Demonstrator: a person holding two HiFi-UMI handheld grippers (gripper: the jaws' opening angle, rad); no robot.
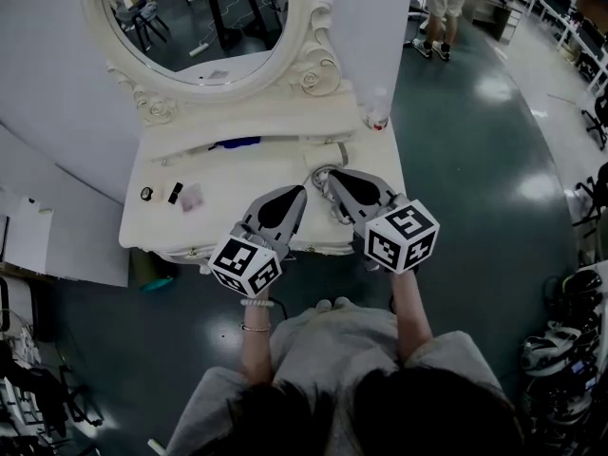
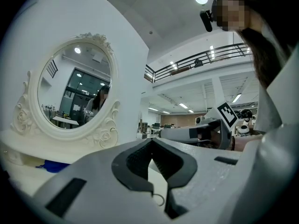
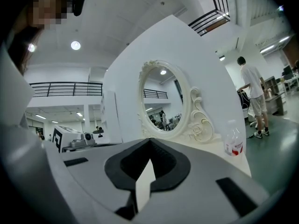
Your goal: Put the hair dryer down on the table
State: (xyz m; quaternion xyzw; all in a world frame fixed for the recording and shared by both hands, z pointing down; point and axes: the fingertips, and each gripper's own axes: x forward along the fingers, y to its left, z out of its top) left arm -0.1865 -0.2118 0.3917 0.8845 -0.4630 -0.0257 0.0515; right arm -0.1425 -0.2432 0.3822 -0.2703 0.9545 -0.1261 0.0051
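Jaws on our 2 grippers are closed together with nothing between them. We hold the left gripper (image 1: 298, 194) and the right gripper (image 1: 332, 180) side by side over the front edge of the white dressing table (image 1: 237, 183). We cannot make out the hair dryer (image 1: 318, 171) clearly: a grey curved piece lies on the tabletop at the 2 gripper tips, partly under the right one, and looks like it. Behind stand an oval mirror (image 1: 204, 27) and 1 small bottle (image 1: 377, 112), at the table's back right corner.
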